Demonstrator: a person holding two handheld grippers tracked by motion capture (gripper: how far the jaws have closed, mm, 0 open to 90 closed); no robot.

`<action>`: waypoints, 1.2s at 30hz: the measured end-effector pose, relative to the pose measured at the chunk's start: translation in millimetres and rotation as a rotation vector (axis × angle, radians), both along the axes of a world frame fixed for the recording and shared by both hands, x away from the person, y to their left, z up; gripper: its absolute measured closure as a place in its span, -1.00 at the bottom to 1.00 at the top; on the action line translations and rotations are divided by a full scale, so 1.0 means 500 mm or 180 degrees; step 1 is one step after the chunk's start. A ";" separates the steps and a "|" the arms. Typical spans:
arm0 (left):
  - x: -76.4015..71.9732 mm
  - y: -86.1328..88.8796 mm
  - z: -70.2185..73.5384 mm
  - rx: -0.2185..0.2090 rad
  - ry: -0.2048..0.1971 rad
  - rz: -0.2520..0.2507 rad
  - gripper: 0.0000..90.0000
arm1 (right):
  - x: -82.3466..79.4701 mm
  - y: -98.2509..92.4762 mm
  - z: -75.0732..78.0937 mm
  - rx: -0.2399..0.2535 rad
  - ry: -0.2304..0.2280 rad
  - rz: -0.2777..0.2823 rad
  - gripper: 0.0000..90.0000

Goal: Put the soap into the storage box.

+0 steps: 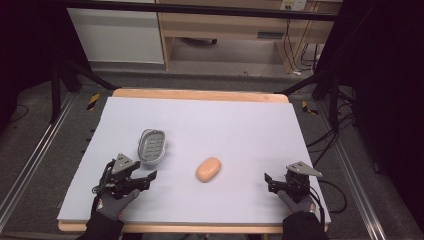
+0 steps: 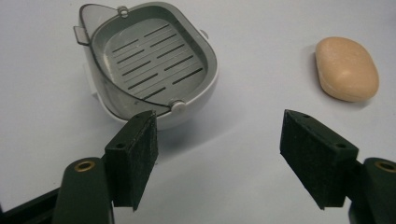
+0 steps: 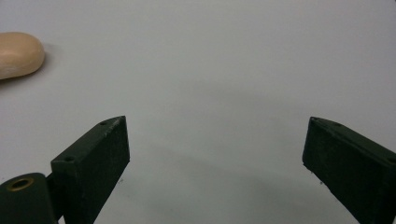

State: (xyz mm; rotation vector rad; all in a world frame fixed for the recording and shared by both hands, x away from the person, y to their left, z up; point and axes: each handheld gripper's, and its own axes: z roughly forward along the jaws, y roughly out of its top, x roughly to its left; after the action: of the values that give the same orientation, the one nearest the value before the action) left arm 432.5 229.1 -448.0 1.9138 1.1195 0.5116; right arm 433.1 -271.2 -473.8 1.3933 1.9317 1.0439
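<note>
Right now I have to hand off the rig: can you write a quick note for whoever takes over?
Left gripper: jaws open, holding nothing, hovering just short of the soap dish.
Right gripper: jaws open, holding nothing, over bare mat at the table's right side.
Soap dish: upright on the mat, left of centre, its slotted tray bare.
Soap bar: lying on the mat between the two grippers, apart from the dish.
Done: nothing grasped so far.
Left: probably pick up the soap bar and set it in the dish, steadying the dish if needed.

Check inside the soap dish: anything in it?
Nothing lies in the soap dish; its slotted grey drain tray shows bare. Whatever is beneath that tray is hidden. The soap bar lies apart, on the table.
</note>
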 end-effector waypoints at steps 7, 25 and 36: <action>-0.001 -0.017 -0.001 0.0012 0.0031 -0.0066 -0.40 | 0.000 0.000 0.000 -0.0004 0.0018 -0.0015 -0.84; -0.002 -0.061 0.005 0.0001 0.0029 -0.0206 -0.40 | 0.001 0.002 0.002 -0.0001 0.0012 -0.0028 -0.85; 0.006 -0.081 0.016 -0.0046 0.0005 -0.0269 -0.40 | 0.000 0.005 0.003 -0.0021 0.0009 -0.0032 -0.86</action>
State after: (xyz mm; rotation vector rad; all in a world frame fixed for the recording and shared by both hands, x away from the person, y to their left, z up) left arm 435.5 188.5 -439.9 1.9401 1.0357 0.4543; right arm 433.3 -268.6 -472.4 1.4002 1.9263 1.0305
